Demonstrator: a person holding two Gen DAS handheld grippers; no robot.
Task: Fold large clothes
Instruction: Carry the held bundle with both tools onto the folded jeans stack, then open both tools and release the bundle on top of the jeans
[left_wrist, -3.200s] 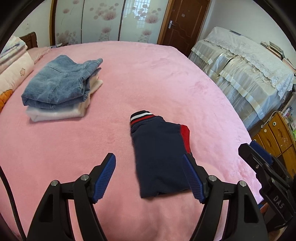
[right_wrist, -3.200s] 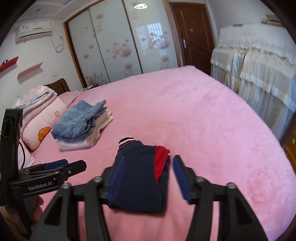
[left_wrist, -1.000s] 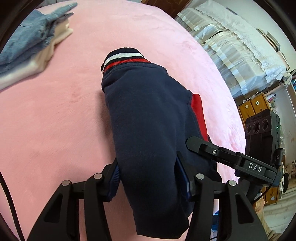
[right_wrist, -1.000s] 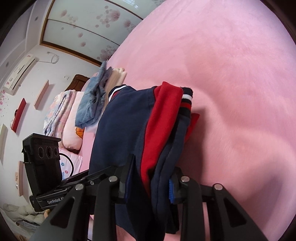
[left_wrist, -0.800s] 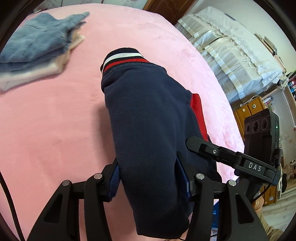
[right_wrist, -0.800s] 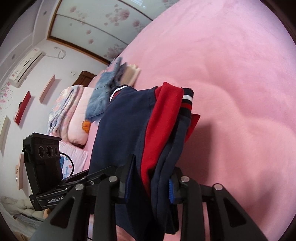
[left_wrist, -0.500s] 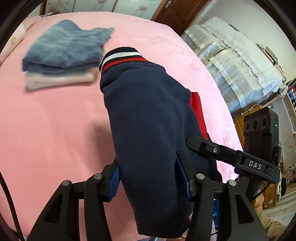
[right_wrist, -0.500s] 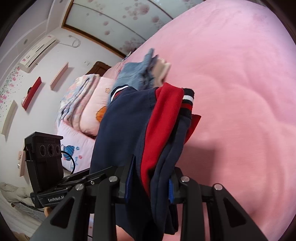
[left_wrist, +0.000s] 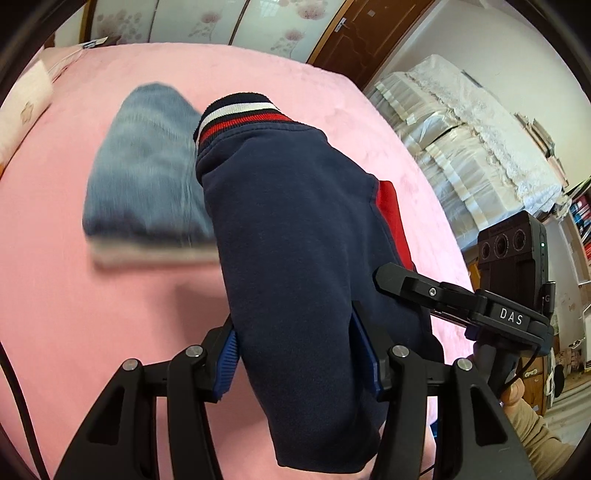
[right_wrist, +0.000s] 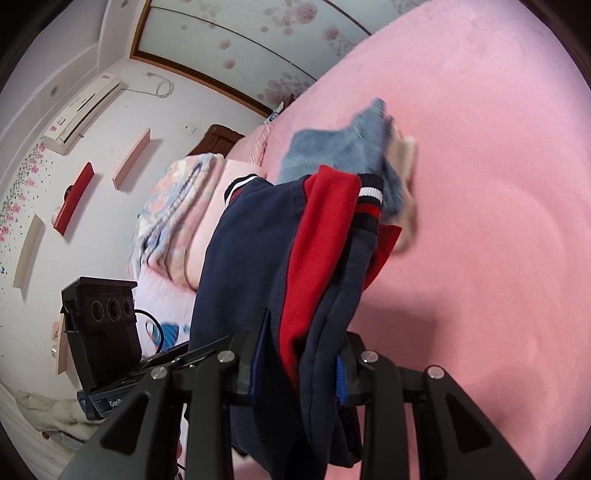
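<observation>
Folded navy garment (left_wrist: 295, 236) with red panel and striped cuff, lifted clear above pink bed (left_wrist: 74, 295), pinched at near end by left gripper (left_wrist: 301, 356) and right gripper (right_wrist: 297, 367), 2 clamps side by side, blurred folded jeans stack (left_wrist: 147, 173) beyond

Each gripper is a black frame of angled struts with round silver screws at the joints and ribbed blue pads (left_wrist: 229, 360) inside its fingers. The right gripper (left_wrist: 511, 317) bears white "DAS" lettering under a black box with three round lenses. Near it a tan sleeve (left_wrist: 537, 439) shows.
</observation>
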